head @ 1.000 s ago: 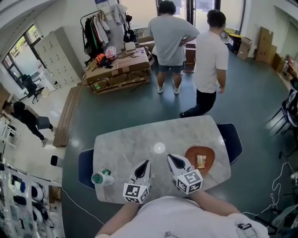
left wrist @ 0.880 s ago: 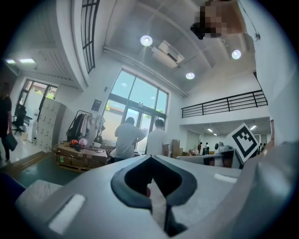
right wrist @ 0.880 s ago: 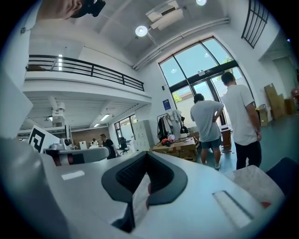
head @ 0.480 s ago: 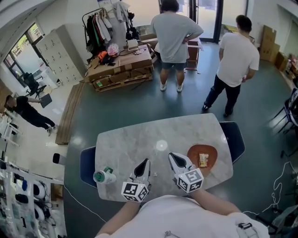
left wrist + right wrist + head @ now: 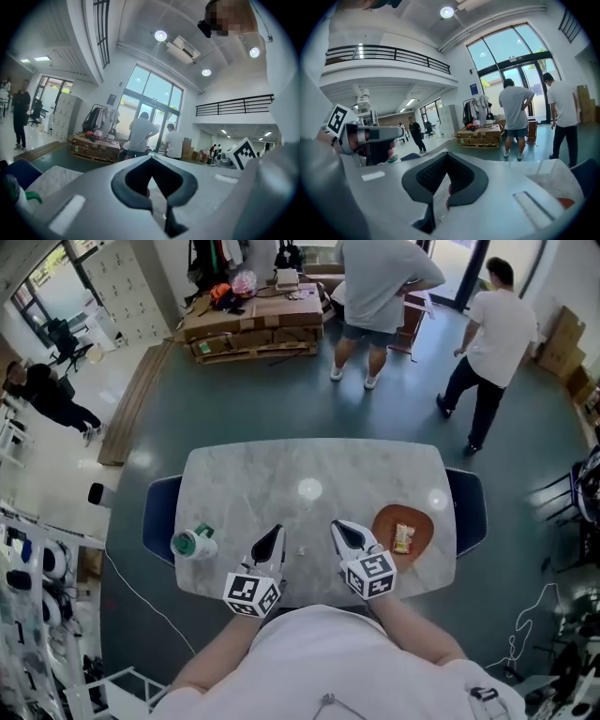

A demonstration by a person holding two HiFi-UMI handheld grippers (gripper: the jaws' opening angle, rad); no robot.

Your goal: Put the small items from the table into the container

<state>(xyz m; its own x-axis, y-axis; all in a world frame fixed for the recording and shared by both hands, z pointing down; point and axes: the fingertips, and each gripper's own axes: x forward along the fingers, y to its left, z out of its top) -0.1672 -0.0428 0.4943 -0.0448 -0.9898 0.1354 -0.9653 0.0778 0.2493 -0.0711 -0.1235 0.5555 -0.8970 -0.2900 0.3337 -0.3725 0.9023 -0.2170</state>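
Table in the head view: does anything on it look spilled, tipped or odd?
Nothing clearly stands out. The table carries an orange dish holding a packet, and a green-capped bottle near its left edge; whether upright or lying, I cannot tell.

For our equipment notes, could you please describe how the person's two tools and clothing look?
The left tool and right tool each have pale grey tapered jaws, black inner pads and a white cube with black square markers. The person wears a pale top.
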